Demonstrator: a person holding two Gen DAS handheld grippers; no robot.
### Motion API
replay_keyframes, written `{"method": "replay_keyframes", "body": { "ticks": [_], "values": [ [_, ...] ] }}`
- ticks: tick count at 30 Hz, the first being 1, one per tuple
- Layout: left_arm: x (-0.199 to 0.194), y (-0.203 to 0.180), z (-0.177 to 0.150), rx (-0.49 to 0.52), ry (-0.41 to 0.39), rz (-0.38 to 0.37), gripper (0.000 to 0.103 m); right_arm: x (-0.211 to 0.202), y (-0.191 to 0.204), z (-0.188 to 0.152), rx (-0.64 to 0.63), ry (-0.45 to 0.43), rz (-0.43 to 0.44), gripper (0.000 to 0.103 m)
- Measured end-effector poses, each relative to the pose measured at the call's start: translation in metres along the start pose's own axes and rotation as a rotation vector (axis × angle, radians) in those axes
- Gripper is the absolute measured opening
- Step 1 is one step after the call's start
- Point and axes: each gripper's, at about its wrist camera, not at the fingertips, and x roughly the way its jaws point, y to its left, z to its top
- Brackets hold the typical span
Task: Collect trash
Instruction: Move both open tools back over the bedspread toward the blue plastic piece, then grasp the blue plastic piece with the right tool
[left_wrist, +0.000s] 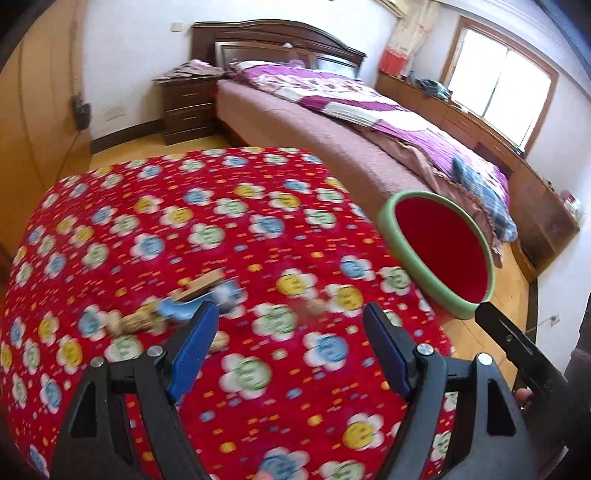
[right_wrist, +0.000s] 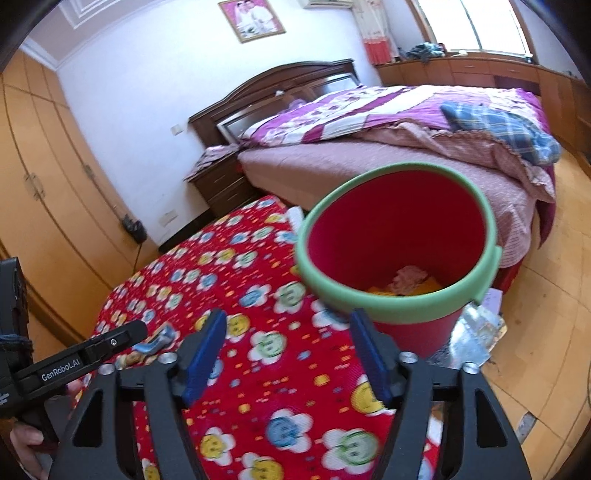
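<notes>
Left wrist view: the left gripper (left_wrist: 290, 321) hangs over the counter (left_wrist: 110, 221), which is draped in a red flowered cloth. Its blue fingers (left_wrist: 195, 345) are spread wide, with nothing between them. Just ahead of the left finger lies the trash (left_wrist: 184, 306): a blurred cluster of a light blue wrapper, a tan flat piece and some pale brown bits that look like shells. More small scraps lie near the middle of the cloth. The red bin (left_wrist: 443, 254) with a green rim sits off the counter's right edge. By my reading, the step in hand is reaching for a piece. The next move calls for lowering the fingers around the blue wrapper and closing them, then carrying it to the bin. No writing is legible here.

Right wrist view: the right gripper (right_wrist: 286, 328) also has its fingers wide and empty, aimed at the bin's near rim. Some crumpled pink and yellow scraps already lie in the bin. The left gripper's side reads "GenRobot.AI" (right_wrist: 61, 371).
</notes>
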Motion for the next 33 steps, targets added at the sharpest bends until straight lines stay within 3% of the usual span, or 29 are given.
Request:
{"method": "replay_keyframes", "body": {
  "ticks": [10, 22, 25, 33],
  "values": [
    [-0.014, 0.071, -0.017, -0.14, -0.016, 0.104, 0.08, 0.017, 0.041, -0.018, -0.068, 0.068, 0.053, 0.075],
    [-0.025, 0.133, -0.036, -0.223, -0.052, 0.237, 0.08, 0.052, 0.098, -0.036, -0.185, 0.151, 0.101, 0.075],
    [-0.025, 0.149, -0.04, -0.253, -0.054, 0.255, 0.08, 0.067, 0.115, -0.039, -0.212, 0.179, 0.119, 0.081],
    [-0.027, 0.181, -0.05, -0.302, -0.069, 0.282, 0.08, 0.104, 0.151, -0.048, -0.269, 0.24, 0.129, 0.082]
  ]
}}
